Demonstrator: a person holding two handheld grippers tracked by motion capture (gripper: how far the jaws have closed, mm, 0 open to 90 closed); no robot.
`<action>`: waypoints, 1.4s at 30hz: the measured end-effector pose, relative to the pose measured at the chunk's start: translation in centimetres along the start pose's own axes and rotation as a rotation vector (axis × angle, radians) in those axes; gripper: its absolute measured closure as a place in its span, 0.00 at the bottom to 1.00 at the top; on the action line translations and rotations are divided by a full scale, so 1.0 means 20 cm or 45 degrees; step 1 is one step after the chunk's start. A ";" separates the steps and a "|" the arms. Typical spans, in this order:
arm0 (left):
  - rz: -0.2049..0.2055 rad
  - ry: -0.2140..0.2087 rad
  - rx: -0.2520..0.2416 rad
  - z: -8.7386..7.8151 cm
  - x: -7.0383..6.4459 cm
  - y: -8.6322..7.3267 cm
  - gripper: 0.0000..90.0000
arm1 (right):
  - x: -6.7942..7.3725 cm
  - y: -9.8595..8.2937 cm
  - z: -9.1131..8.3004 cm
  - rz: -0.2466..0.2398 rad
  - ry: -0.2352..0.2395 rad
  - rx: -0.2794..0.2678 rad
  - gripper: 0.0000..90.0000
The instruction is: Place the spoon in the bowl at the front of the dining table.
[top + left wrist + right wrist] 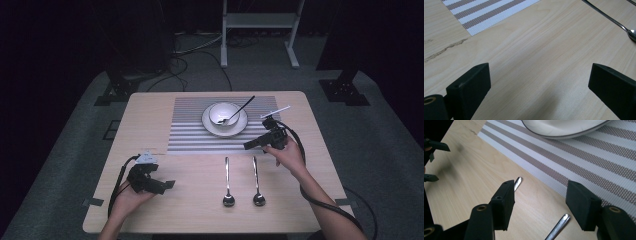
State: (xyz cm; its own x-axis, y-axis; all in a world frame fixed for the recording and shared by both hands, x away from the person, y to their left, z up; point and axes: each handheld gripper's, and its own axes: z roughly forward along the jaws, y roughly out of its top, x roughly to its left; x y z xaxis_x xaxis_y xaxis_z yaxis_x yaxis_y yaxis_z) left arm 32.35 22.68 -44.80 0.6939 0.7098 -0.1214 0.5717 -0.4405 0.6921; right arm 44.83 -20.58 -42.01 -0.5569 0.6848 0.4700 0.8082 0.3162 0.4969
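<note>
High view | my right gripper (251, 145) released above two spoons (228, 181) | left gripper (169, 184) released, idle | one spoon (238, 110) already in bowl (224, 114), two left

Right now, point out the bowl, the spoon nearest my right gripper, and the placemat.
bowl (223, 113), high view, on its inner white wall.
spoon (255, 172), high view, on the middle of its handle.
placemat (187, 135), high view, on a bare striped part left of the plate.

No legible text, labels, brands, numbers or signs anywhere: none on tabletop (150, 115), placemat (190, 135), or bowl (223, 114).
</note>
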 end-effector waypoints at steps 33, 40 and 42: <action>0.002 0.005 -0.003 -0.01 0.00 0.00 0.03 | 0.04 -0.35 -0.04 -0.030 -0.044 -0.072 0.39; 0.003 0.005 -0.011 -0.01 0.00 0.00 0.04 | 0.06 -0.40 -0.05 -0.046 -0.054 -0.082 0.38; 0.003 0.005 -0.011 -0.01 0.00 0.00 0.04 | 0.07 -0.41 -0.06 -0.047 -0.053 -0.091 0.38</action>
State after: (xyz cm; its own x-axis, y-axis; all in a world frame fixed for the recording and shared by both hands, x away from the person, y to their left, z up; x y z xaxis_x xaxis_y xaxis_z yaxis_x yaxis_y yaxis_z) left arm 32.24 22.73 -44.70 0.6935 0.7109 -0.1168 0.5661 -0.4376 0.6986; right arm 37.19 -22.96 -44.62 -0.5761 0.7008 0.4206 0.7709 0.2950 0.5645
